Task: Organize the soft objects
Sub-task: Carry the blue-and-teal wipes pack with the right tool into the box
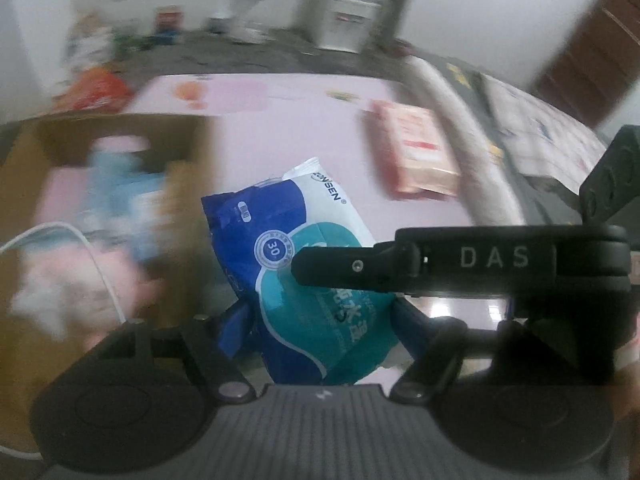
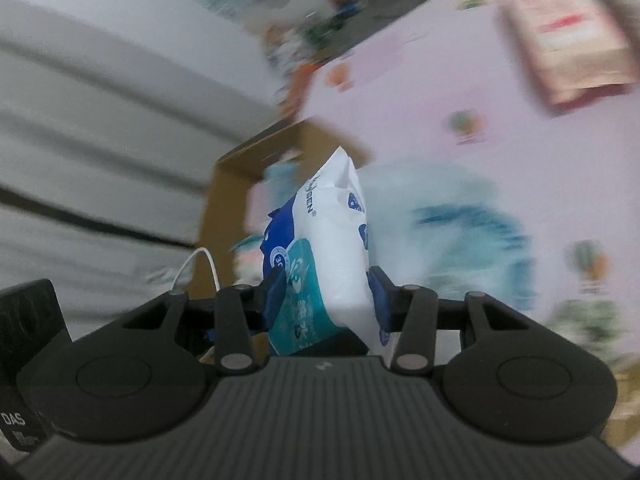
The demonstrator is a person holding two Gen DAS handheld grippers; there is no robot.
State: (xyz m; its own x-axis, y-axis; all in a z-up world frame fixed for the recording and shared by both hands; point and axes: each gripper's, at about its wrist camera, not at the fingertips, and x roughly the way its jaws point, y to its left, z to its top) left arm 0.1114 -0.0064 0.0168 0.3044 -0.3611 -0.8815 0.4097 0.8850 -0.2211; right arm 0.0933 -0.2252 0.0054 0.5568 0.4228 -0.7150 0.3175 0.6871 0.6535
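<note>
Wipes in a blue, white and teal pack (image 1: 304, 276) are seen in both views, gripped between blue-padded fingers. In the right wrist view the right gripper (image 2: 326, 300) is clenched on the lower part of the pack (image 2: 332, 248), which stands upright between the pads, its white side turned to the right finger. In the left wrist view the same pack is flanked by the blue pads of the left gripper (image 1: 320, 320), and both appear pressed against it, so it is held by both grippers at once. A black bar marked DAS (image 1: 460, 260), part of the right gripper seen from the side, crosses in front of the pack from the right and hides part of its teal face.

The pack is held above a pink cloth-covered table (image 1: 280, 128). Just left of it an open cardboard box (image 1: 184, 184) is seen, with blurred pink and light blue soft things (image 1: 116, 176) inside; a white cable (image 1: 92, 256) runs across the box's near side. Toward the far right corner of the table a pink and red packet (image 1: 416, 152) lies flat, well apart from the pack. Beyond the far left corner an orange bag (image 1: 96, 92) is made out, badly blurred. In the right wrist view a blurred blue fluffy item (image 2: 460, 232) lies on the table beside the box (image 2: 224, 216).
</note>
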